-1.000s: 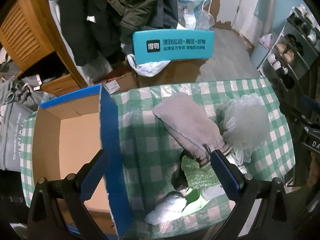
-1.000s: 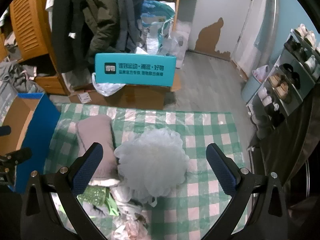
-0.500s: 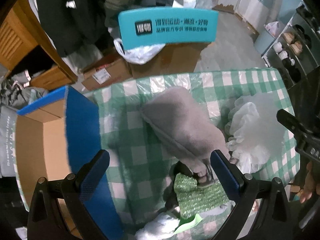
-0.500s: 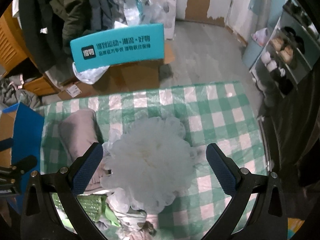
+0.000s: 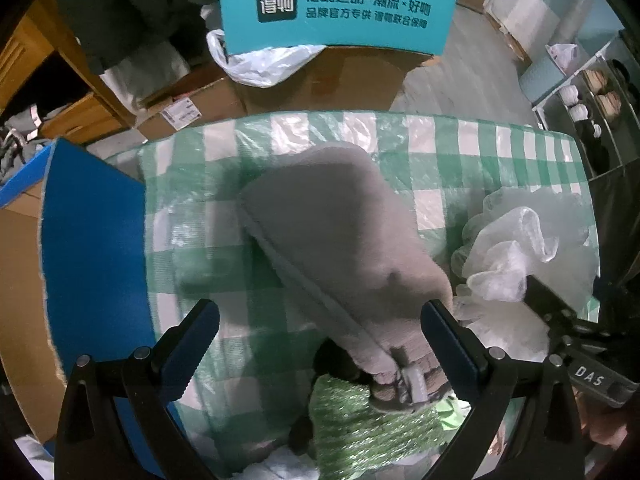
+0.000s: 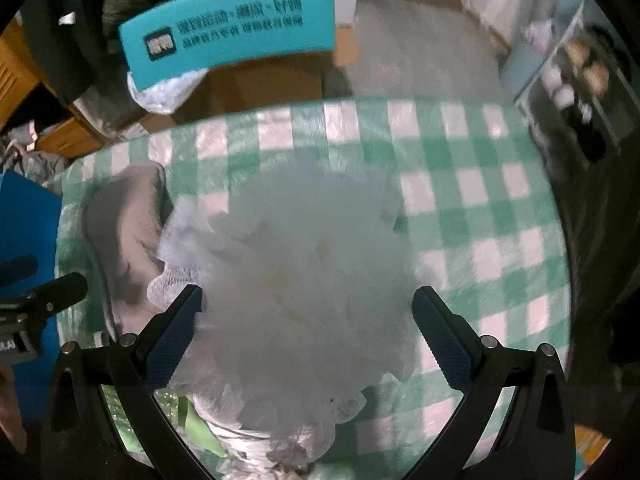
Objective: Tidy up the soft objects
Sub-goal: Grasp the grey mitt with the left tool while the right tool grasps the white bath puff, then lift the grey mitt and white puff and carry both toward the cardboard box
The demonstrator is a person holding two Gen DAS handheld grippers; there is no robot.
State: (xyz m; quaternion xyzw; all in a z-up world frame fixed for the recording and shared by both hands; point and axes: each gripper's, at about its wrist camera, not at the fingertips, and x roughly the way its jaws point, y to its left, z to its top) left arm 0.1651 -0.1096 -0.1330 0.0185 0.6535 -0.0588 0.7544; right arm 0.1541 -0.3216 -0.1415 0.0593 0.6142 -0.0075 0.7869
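A grey fuzzy mitt [image 5: 340,240] lies diagonally on the green checked tablecloth [image 5: 192,240]; its cuff end sits between the fingers of my open left gripper [image 5: 320,340]. A glittery green sponge [image 5: 360,416] lies under the cuff. A white mesh bath pouf [image 6: 296,280] fills the space between the fingers of my open right gripper [image 6: 306,324]; the same pouf [image 5: 512,248] lies right of the mitt. The mitt [image 6: 124,240] also shows left of the pouf.
An open cardboard box with a blue flap [image 5: 92,240] stands at the table's left edge. Beyond the far edge sit a teal-banded carton [image 5: 340,12], plastic bags and hanging coats. A shoe rack [image 5: 592,92] stands at right. White cloths [image 6: 280,440] lie near the front.
Both grippers have dropped closer to the table. The left one has moved over the grey mitt, the right one down around the white pouf. Both stay open.
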